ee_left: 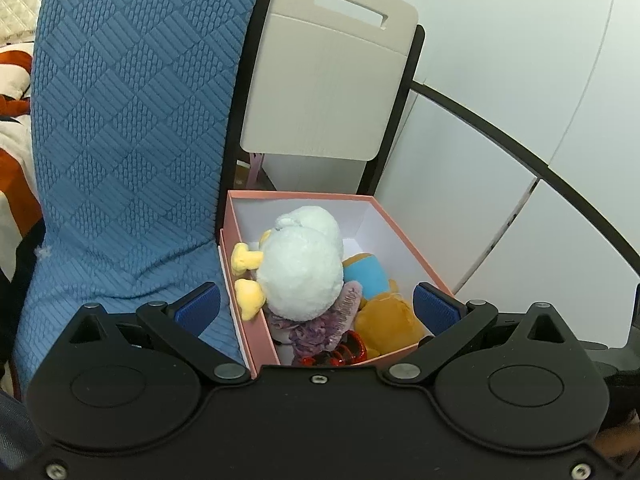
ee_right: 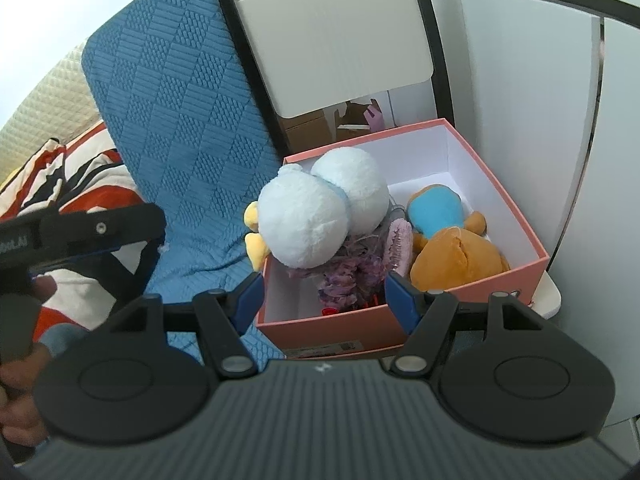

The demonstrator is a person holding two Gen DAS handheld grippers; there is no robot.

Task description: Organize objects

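A pink box [ee_left: 404, 240] [ee_right: 500, 208] stands open next to a blue textured cover. In it lie a white plush duck [ee_left: 300, 264] [ee_right: 320, 208] with yellow feet, an orange bear in a blue shirt [ee_left: 384, 312] [ee_right: 448, 240], a purple knit piece [ee_left: 308, 332] [ee_right: 348, 276], a pink comb [ee_right: 400, 244] and a red item [ee_left: 340, 354]. My left gripper [ee_left: 316, 304] is open and empty, held above the box's near end. My right gripper [ee_right: 324, 292] is open and empty above the box's near wall. The left gripper also shows at the left of the right wrist view [ee_right: 80, 232].
The blue textured cover [ee_left: 120, 140] [ee_right: 180, 120] drapes a seat to the left. A beige folding chair back [ee_left: 324, 80] [ee_right: 332, 40] stands behind the box. White cabinet panels [ee_left: 520, 120] are on the right. A striped orange and white blanket [ee_right: 80, 176] lies far left.
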